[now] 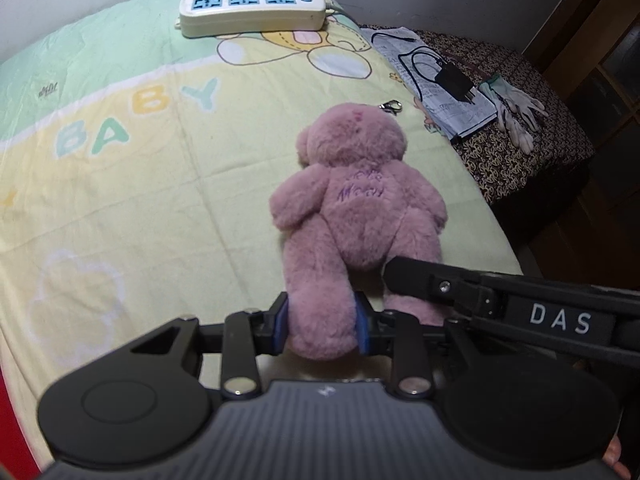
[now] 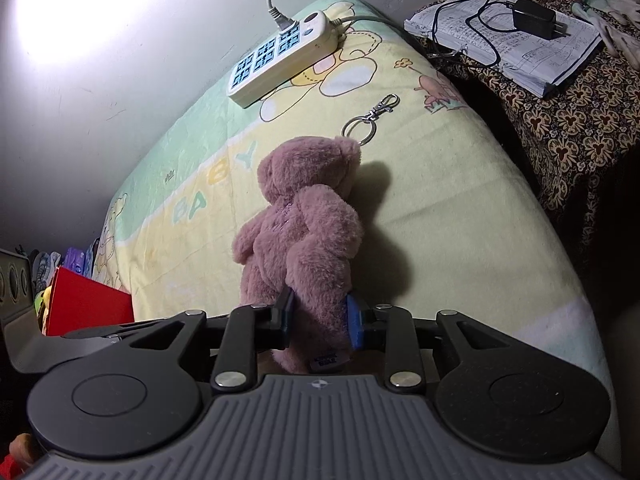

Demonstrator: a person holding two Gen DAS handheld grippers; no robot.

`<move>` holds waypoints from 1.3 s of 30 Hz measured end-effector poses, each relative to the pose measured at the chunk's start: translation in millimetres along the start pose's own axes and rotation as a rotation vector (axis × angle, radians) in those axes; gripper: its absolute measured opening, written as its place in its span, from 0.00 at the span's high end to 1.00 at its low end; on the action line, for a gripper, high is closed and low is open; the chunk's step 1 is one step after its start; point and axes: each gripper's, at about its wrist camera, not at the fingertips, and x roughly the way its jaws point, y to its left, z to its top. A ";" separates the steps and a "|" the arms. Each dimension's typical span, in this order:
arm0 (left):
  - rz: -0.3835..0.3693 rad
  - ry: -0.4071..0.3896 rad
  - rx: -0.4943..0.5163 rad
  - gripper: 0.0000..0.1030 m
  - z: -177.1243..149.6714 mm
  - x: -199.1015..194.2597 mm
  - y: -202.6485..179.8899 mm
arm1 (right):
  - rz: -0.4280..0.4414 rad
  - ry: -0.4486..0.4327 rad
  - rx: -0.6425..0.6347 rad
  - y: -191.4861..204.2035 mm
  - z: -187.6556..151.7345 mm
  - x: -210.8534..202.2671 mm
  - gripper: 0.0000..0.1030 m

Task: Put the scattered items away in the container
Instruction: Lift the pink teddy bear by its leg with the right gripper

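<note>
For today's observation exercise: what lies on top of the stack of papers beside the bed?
A black charger with its coiled black cable lies on the stack of papers. The sheet directly beneath the charger is covered, so its writing cannot be seen.

I see a white power strip point(image 1: 253, 7) with a plug in it lying at the far end of a pastel blanket point(image 1: 120, 160) printed BABY. Off to the right, on a dark patterned cloth point(image 2: 568, 120), a black charger point(image 2: 534, 18) with its cable rests on a notebook point(image 2: 512, 52), with pale gloves point(image 1: 516, 110) just beside it.

Bear point(image 1: 352, 208) before power strip point(image 1: 252, 8)
</note>
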 end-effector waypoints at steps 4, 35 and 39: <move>-0.005 0.009 0.026 0.72 -24.1 -15.0 -1.2 | 0.007 0.027 -0.017 7.4 -22.1 -8.3 0.72; -0.041 0.045 0.000 0.54 -141.6 -73.4 39.1 | -0.013 0.185 -0.157 69.4 -114.9 -17.3 0.67; -0.039 0.032 -0.028 0.41 -132.4 -73.4 44.9 | -0.035 0.134 -0.111 61.7 -108.6 -22.7 0.62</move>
